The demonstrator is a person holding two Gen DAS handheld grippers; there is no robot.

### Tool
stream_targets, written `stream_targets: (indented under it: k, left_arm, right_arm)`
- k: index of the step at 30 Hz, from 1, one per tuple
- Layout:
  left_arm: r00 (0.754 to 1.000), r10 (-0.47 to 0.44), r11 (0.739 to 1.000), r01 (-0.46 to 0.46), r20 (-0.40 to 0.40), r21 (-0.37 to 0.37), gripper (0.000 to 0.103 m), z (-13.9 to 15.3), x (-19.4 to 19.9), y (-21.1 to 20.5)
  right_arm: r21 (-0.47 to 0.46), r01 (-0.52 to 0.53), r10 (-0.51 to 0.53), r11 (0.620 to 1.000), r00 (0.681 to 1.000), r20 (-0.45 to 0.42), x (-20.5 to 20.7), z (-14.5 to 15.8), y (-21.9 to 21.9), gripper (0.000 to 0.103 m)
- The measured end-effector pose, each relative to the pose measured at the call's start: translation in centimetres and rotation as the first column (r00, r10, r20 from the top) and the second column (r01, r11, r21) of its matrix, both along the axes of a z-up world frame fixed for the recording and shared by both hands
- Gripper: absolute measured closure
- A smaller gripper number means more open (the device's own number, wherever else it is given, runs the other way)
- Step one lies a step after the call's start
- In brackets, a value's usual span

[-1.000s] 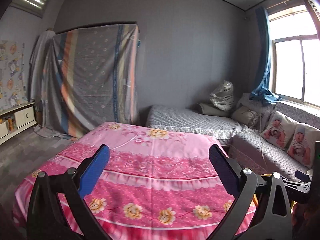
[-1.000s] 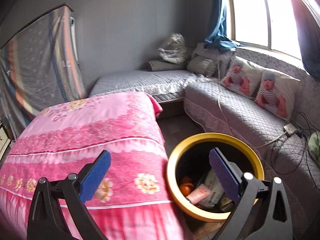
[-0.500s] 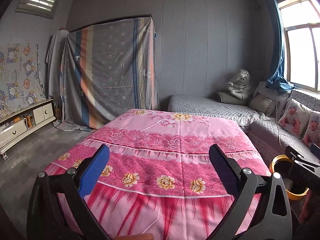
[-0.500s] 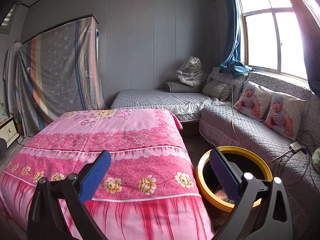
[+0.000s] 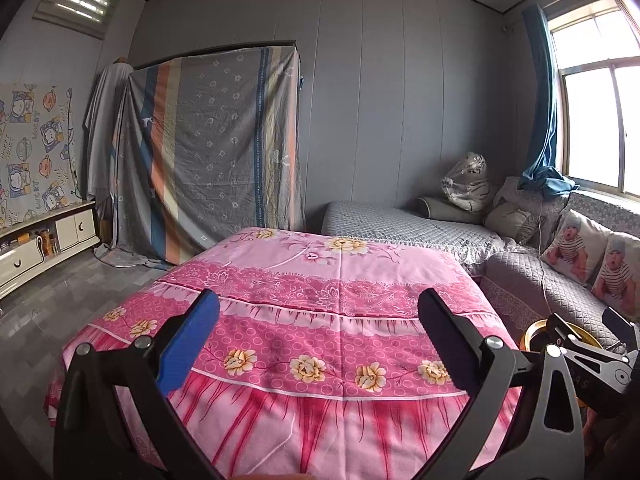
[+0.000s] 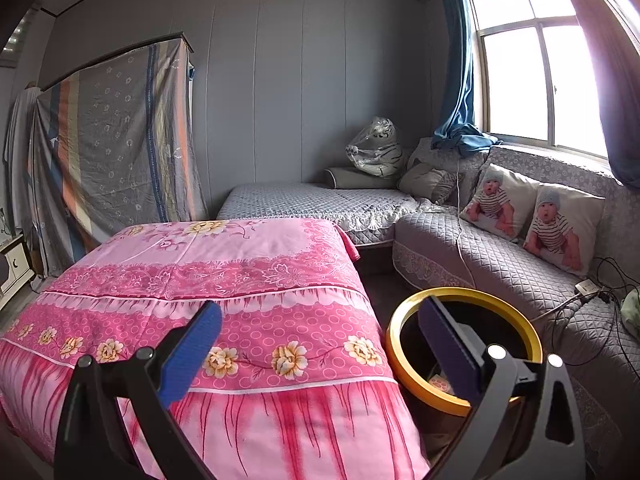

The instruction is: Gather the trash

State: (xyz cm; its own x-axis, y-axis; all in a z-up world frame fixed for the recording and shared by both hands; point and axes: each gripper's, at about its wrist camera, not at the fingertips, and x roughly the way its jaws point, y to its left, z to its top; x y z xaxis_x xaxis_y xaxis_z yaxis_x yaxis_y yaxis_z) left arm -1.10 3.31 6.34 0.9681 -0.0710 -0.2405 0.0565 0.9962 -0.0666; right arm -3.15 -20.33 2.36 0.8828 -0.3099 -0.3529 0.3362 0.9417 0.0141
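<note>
The yellow-rimmed bin (image 6: 464, 344) stands on the floor at about 4 o'clock in the right wrist view, between the pink floral counter (image 6: 224, 280) and the grey quilted sofa (image 6: 500, 264). Its inside is dark; behind the near finger a scrap of pale packaging (image 6: 440, 382) lies at the bottom, and the rest of the contents cannot be made out. The right hand-held gripper (image 6: 320, 328) has its blue pads (image 6: 192, 350) spread wide apart with nothing between them, the right pad overlapping the bin's mouth in the picture.

The left hand-held gripper (image 5: 318, 320) is likewise spread wide and holds nothing, pointing across the pink cover. From this side only a sliver of the bin's yellow rim (image 5: 534, 330) shows at 4 o'clock, behind the other gripper's dark frame (image 5: 588, 354); its interior is hidden.

Only the left wrist view takes in the low white cabinet (image 5: 36, 252) at 9 o'clock and the cartoon wall sheet (image 5: 32, 148) above it. Only the right wrist view shows cables and a white plug block (image 6: 588, 288) on the sofa at 3 o'clock. Both show two baby-print cushions (image 6: 536, 220) and the striped drape (image 5: 212, 156).
</note>
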Motion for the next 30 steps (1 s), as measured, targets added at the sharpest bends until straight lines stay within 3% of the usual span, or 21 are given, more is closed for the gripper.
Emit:
stream_targets:
  k: [30]
  left_arm:
    - [0.998, -0.06, 0.998, 0.06, 0.001, 0.003, 0.008, -0.6, 0.3, -1.8]
  right_arm:
    - [0.038, 0.022, -0.021, 0.999, 0.999, -0.03, 0.3, -1.2, -0.9, 0.008]
